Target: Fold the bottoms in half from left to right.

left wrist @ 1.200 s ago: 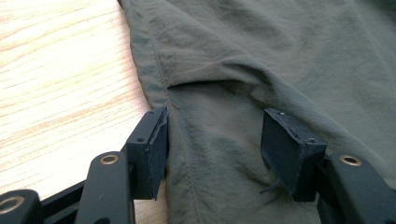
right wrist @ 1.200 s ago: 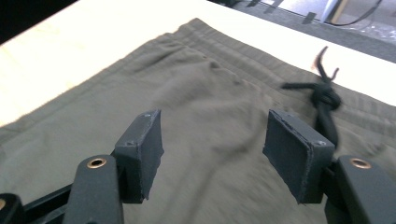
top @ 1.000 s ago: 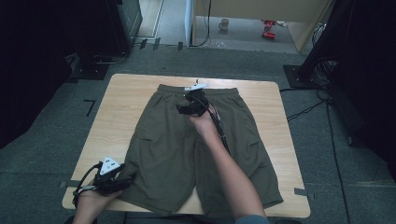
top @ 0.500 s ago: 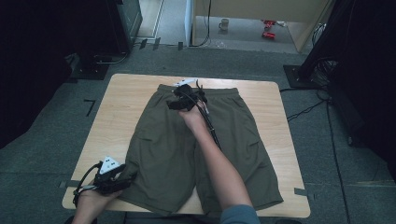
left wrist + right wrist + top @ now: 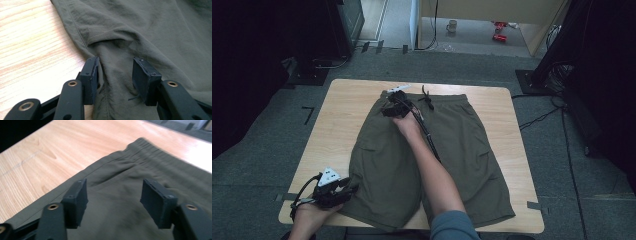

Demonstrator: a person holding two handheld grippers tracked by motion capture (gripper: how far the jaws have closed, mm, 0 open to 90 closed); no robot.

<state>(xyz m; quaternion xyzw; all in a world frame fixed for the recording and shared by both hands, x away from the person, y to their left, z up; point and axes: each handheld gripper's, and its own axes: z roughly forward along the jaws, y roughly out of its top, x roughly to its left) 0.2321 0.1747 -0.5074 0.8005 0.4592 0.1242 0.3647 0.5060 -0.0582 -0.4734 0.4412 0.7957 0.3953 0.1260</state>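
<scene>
Left tongs (image 5: 113, 75) have just been closing around a bunched hem fold of the single pair of shorts (image 5: 432, 155), not yet pinching. Right tongs (image 5: 113, 197) hover unclenched near the waistband. Shorts lie flat on the surface (image 5: 337, 120); soft, light, likely best gripped at hem and waistband.

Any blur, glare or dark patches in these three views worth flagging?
High view: dark at both sides, even light on the table, olive shorts clear. Left gripper view: sharp, fabric folds crisp between the left gripper pads. Right gripper view: the waistband is smeared by motion blur, with glare on the wood beyond; right gripper sharper.
</scene>
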